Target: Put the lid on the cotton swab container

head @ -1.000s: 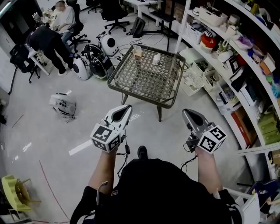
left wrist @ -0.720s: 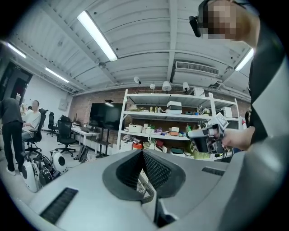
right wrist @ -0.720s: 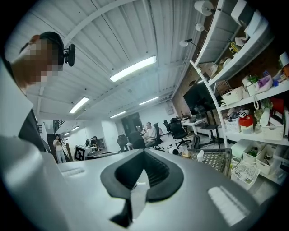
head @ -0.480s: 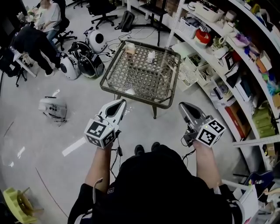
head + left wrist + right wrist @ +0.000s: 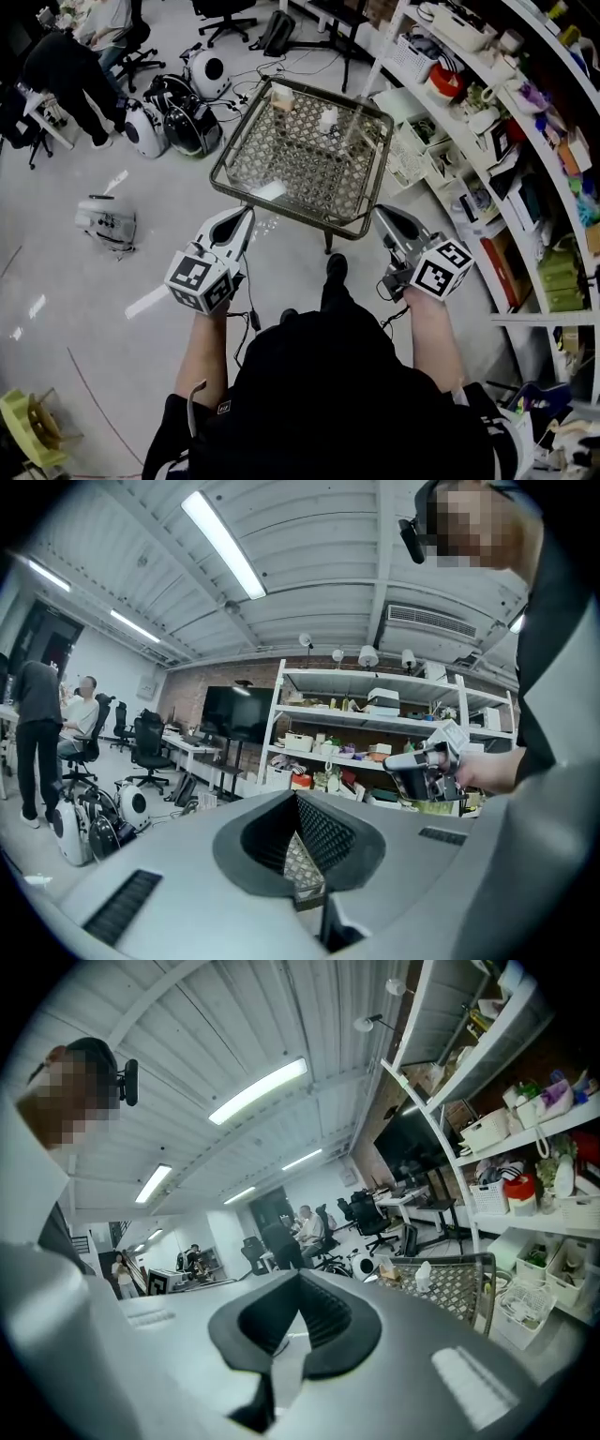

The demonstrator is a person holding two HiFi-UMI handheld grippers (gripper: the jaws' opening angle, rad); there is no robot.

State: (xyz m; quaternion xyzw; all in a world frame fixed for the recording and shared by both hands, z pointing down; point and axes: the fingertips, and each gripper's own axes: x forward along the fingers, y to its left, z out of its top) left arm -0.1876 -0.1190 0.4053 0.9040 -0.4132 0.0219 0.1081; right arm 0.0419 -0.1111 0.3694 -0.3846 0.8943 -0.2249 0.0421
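A low table with a woven top under glass stands ahead in the head view. Near its far edge are a small pale container and a small white object. A flat white patch shows near its front edge; I cannot tell whether it is a lid. My left gripper and right gripper are held in the air just short of the table's near edge, both shut with nothing in them. The right gripper view shows the table and the white object ahead to the right.
Shelves crowded with boxes and bins run along the right. Round white robots and a grey device lie on the floor to the left. People and office chairs are at the far left.
The person has walked toward the table, so its near edge is now just beyond both grippers' tips. Both grippers stay shut and hold nothing.
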